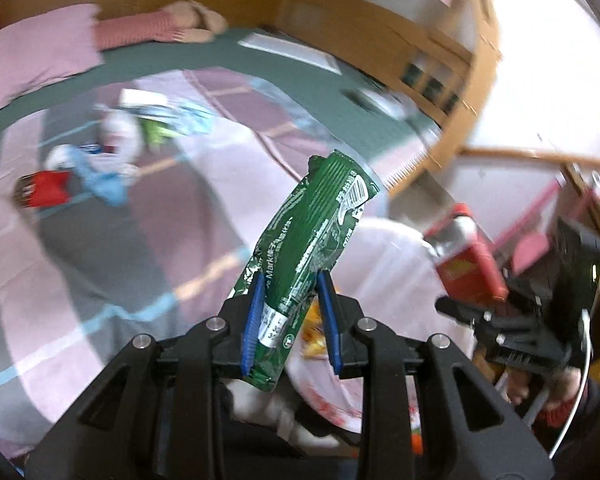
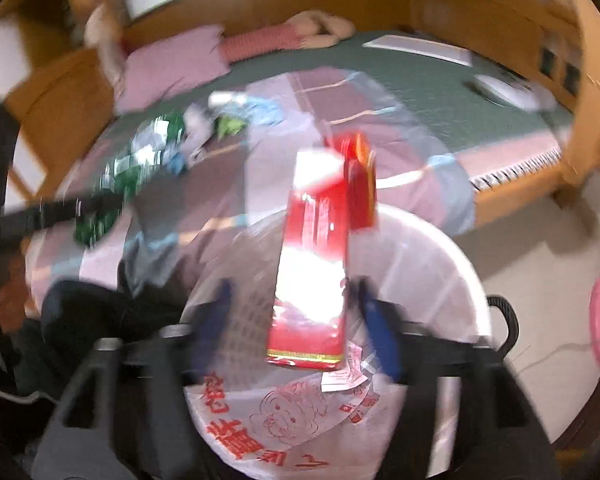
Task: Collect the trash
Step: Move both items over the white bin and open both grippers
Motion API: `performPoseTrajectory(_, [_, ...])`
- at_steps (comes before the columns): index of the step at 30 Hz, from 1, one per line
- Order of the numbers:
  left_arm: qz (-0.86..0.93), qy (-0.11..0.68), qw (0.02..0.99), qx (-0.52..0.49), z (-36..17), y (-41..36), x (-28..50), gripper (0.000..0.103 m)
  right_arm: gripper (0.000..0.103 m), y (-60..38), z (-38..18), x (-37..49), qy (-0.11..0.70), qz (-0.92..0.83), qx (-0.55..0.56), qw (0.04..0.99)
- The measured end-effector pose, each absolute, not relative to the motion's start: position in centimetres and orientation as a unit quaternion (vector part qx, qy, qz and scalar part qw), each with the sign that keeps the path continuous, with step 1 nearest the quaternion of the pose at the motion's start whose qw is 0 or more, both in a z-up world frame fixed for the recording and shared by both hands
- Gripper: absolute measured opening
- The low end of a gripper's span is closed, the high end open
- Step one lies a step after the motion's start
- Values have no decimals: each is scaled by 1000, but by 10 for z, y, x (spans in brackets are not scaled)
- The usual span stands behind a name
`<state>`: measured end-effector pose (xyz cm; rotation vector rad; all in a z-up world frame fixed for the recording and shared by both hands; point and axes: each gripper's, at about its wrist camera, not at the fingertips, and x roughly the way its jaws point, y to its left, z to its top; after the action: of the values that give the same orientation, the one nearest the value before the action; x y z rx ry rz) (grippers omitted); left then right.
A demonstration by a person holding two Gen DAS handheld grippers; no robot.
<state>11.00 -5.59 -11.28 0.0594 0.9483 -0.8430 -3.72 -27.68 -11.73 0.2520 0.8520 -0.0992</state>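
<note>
Left gripper (image 1: pixel 290 320) pinches a green wrapper (image 1: pixel 312 248), held over the edge of the white bin (image 2: pixel 452 264). Right gripper (image 2: pixel 296 328) stands spread; a red carton (image 2: pixel 316 264) sits between its fingers above the bin, and blur leaves it unclear whether either finger touches it. The bin's liner already holds some scraps, so collection appears under way. Remaining on the bed (image 1: pixel 284 64): a red packet (image 1: pixel 46 188), blue and white wrappers (image 1: pixel 100 172), a green scrap (image 1: pixel 156 132). Judged roughly midway; both held items not yet deposited.
</note>
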Motion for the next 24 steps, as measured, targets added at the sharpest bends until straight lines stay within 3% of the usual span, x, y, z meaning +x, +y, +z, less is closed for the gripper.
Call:
performPoseTrajectory(4, [-439,465,766,69,-129,-94,92,30,70,-291,-103,-50,368,-46,133,919])
performPoseTrajectory(5, [-454,475,750,77,-135,-103,88,35,71,-292,-100,-50,359,-44,128,924])
performPoseTrajectory(6, [-468,484,735,80,-141,-106,84,41,72,-293,-96,-54,346,-42,122,929])
performPoseTrajectory(8, [-480,494,720,85,-151,-116,81,72,72,-292,-92,-57,330,-41,116,936])
performPoseTrajectory(10, [-485,502,710,92,-160,-124,79,81,73,-297,-90,-62,323,-42,115,938])
performPoseTrajectory(14, [-452,509,727,88,-165,-114,96,83,74,-302,-92,-49,329,-49,119,935])
performPoseTrajectory(24, [-250,475,844,6,-148,-8,197,83,74,-284,-125,0,389,-14,151,909])
